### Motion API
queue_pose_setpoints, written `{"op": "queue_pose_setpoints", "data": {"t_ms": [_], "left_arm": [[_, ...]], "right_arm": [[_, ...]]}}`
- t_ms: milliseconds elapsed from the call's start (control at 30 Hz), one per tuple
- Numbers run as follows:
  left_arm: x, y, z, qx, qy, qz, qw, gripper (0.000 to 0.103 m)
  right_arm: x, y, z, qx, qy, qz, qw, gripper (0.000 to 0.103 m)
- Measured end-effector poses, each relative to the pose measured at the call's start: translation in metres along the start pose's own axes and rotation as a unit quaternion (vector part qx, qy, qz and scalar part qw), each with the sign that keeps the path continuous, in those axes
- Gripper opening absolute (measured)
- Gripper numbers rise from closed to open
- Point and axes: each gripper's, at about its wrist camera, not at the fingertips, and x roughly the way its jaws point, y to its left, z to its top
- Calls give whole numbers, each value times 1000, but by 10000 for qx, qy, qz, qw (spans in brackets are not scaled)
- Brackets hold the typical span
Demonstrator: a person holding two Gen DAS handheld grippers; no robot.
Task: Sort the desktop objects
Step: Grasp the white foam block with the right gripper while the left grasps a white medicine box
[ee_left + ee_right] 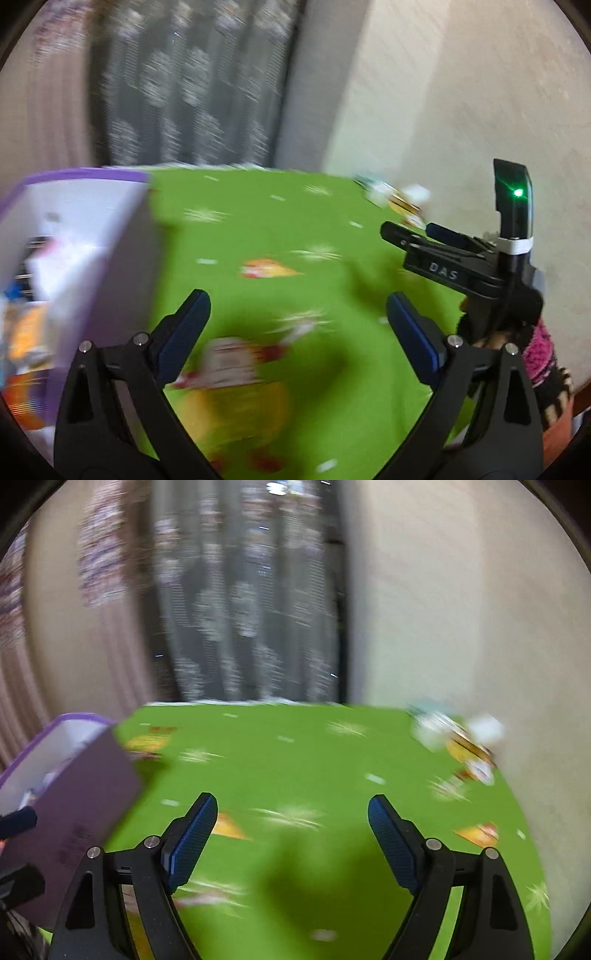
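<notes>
Both frames motion-blurred. Left gripper has jaws spread wide, nothing between them, over the green tablecloth. Right gripper likewise gaping and empty. Purple box sits at the left edge of the table, blurred items inside, can't tell what. Small pile of objects at the far right corner near the wall, well apart from both grippers. Patterned sleeve behind the right gripper.

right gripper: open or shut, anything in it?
Open and empty. In its own wrist view the right gripper has its blue pads spread wide, with only the green tablecloth between them.
</notes>
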Motion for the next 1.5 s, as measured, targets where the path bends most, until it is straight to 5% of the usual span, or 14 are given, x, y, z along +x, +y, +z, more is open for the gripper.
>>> {"op": "queue_pose_setpoints", "data": {"t_ms": [200, 400, 700, 900, 967, 1067, 1100, 1133, 1167, 1233, 1500], "left_arm": [[108, -43, 39, 396, 223, 81, 9989, 97], [214, -76, 73, 671, 662, -119, 9955, 97], [323, -116, 127, 1178, 943, -219, 9883, 97], [376, -138, 148, 2037, 1114, -182, 9725, 97], [395, -136, 151, 1912, 1540, -325, 9688, 97], [403, -140, 154, 1967, 1649, -308, 9660, 98], [402, -141, 154, 1984, 1639, -327, 9658, 96], [398, -143, 153, 2017, 1559, -382, 9662, 76], [391, -146, 151, 2074, 1451, -496, 9662, 31], [381, -143, 148, 1976, 1425, -401, 9690, 5], [333, -103, 125, 1310, 1454, -684, 9783, 1]], "right_arm": [[22, -108, 10, 880, 60, -680, 9938, 84], [53, -167, 39, 1024, 33, -1085, 9888, 84], [144, -203, 101, -365, 884, -1694, 9809, 84], [196, -201, 104, -1349, 1592, -2340, 9496, 72], [208, -200, 101, -1497, 1733, -2602, 9380, 68], [218, -201, 101, -1465, 1828, -2818, 9304, 59], [220, -200, 101, -1449, 1845, -2820, 9303, 59], [221, -200, 99, -1435, 1843, -2763, 9323, 59], [220, -200, 97, -1389, 1800, -2715, 9352, 58], [213, -197, 91, -1294, 1700, -2604, 9416, 58], [151, -164, 65, -1012, 1137, -2029, 9673, 58]]}}
